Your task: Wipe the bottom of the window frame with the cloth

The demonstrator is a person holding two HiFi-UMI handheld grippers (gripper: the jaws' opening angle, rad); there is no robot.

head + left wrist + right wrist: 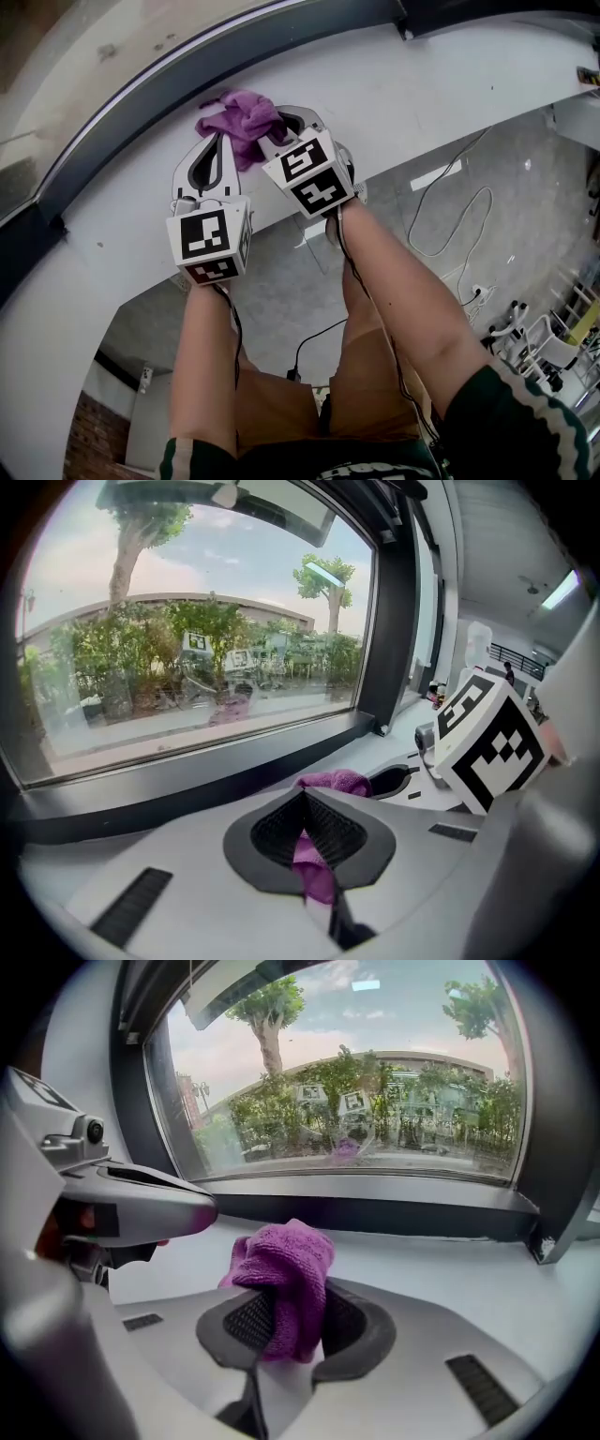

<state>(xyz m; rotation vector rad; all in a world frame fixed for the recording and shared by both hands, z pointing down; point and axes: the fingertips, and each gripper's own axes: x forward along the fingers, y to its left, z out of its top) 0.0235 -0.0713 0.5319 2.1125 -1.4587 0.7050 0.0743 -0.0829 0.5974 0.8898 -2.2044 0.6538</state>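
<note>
A purple cloth (246, 122) lies bunched on the white sill (422, 94), just below the dark bottom rail of the window frame (187, 84). My left gripper (221, 139) is shut on the cloth's left side, and a purple strip (314, 869) shows pinched between its jaws. My right gripper (272, 131) is shut on the cloth's right side. In the right gripper view the cloth (286, 1279) bulges up out of that gripper (286, 1297). The two grippers sit side by side, nearly touching. The frame's rail (375, 1213) runs close ahead of them.
The sill's front edge (281, 220) drops to a grey floor with cables (450, 216) and a white chair (553, 347) at the right. A dark upright of the frame (389, 621) meets the rail at a corner (548, 1241) to my right.
</note>
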